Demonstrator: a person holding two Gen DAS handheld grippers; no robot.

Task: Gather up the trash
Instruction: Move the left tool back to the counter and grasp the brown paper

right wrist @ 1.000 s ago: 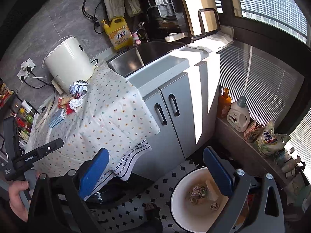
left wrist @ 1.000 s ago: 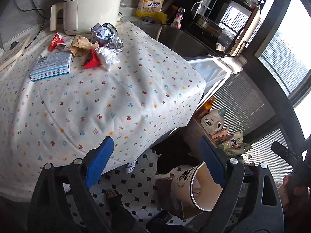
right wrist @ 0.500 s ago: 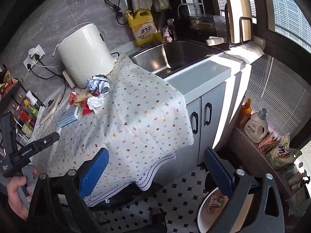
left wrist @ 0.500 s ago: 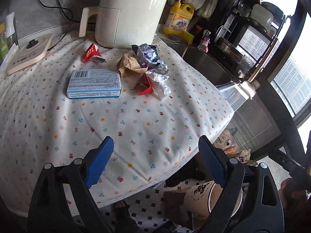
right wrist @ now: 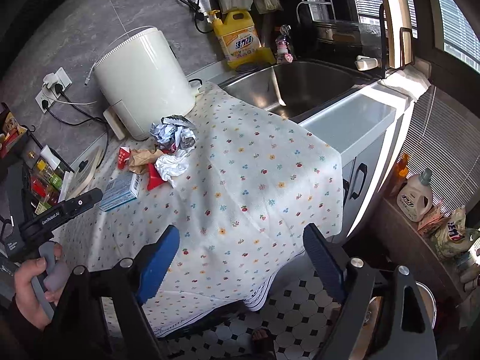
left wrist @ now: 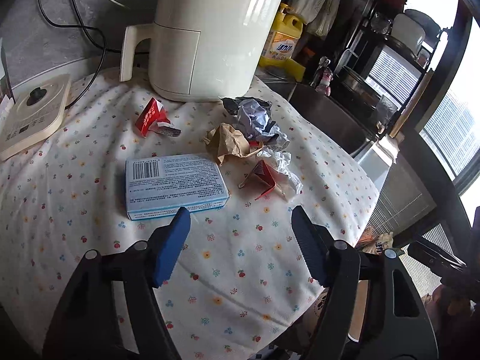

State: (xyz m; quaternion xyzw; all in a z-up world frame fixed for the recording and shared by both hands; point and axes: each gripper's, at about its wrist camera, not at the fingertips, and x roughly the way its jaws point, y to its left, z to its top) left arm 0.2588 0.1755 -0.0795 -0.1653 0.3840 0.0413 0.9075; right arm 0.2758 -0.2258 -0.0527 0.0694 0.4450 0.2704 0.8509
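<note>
Trash lies on the flowered tablecloth [left wrist: 240,258]: a blue-white box [left wrist: 175,184], a red carton scrap [left wrist: 151,117], crumpled brown paper [left wrist: 229,144], a grey-white paper ball [left wrist: 255,117], white tissue [left wrist: 282,162] and a red folded wrapper [left wrist: 265,177]. My left gripper [left wrist: 241,225] is open and empty, just in front of the box and the red wrapper. My right gripper [right wrist: 241,241] is open and empty over the cloth's front edge, well short of the trash pile [right wrist: 171,147]. The bin's rim [right wrist: 426,297] shows at the lower right.
A cream air fryer [left wrist: 210,30] stands behind the trash, a flat cream appliance [left wrist: 33,114] at the left. A steel sink [right wrist: 303,87] and yellow detergent jug [right wrist: 238,40] lie to the right. Bottles [right wrist: 415,195] sit on a low ledge by the window.
My left gripper has swung up from the floor bin and moved in over the table toward the trash. My right gripper has risen away from the bin toward the table edge.
</note>
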